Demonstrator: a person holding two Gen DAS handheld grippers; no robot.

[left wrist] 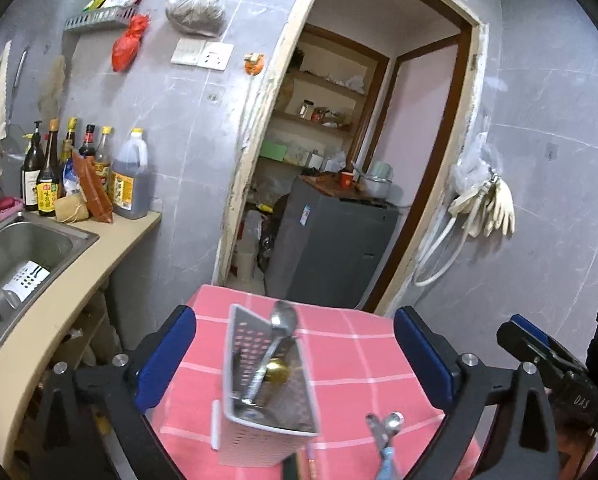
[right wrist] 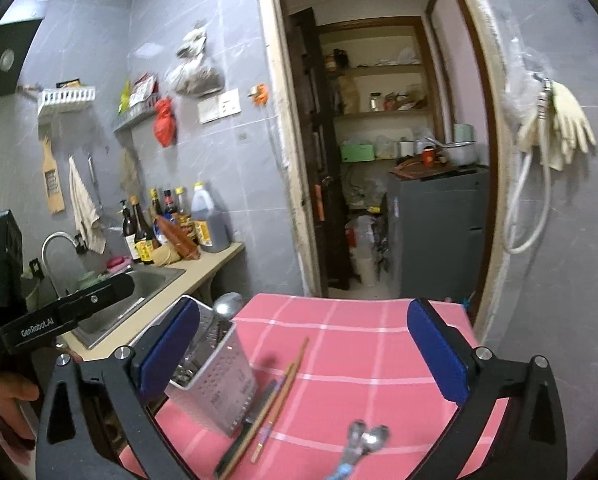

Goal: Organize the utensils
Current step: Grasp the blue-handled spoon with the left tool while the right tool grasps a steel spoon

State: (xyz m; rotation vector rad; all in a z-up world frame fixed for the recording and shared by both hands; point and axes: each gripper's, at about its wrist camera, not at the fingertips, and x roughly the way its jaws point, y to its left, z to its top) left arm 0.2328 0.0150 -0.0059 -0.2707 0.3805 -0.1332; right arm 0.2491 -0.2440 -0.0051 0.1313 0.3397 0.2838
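A white perforated utensil holder (left wrist: 259, 400) stands on the pink checked tablecloth (left wrist: 359, 360). A steel spoon (left wrist: 283, 320) and a gold spoon (left wrist: 277, 372) stick up inside it. My left gripper (left wrist: 295, 340) is open, with the holder between its blue pads and neither pad touching it. Two small spoons (left wrist: 387, 430) lie to the holder's right. In the right wrist view my right gripper (right wrist: 303, 340) is open over the cloth and holds nothing. The holder (right wrist: 215, 384) sits behind its left pad. Chopsticks (right wrist: 285, 388) and the small spoons (right wrist: 363, 440) lie between its fingers.
A steel sink (left wrist: 59, 236) with another white holder (left wrist: 27, 280) is at the left, with sauce bottles (left wrist: 79, 172) on the counter behind. Beyond the table, a doorway shows a grey fridge (left wrist: 331, 248). Rubber gloves (left wrist: 491, 208) hang on the right wall.
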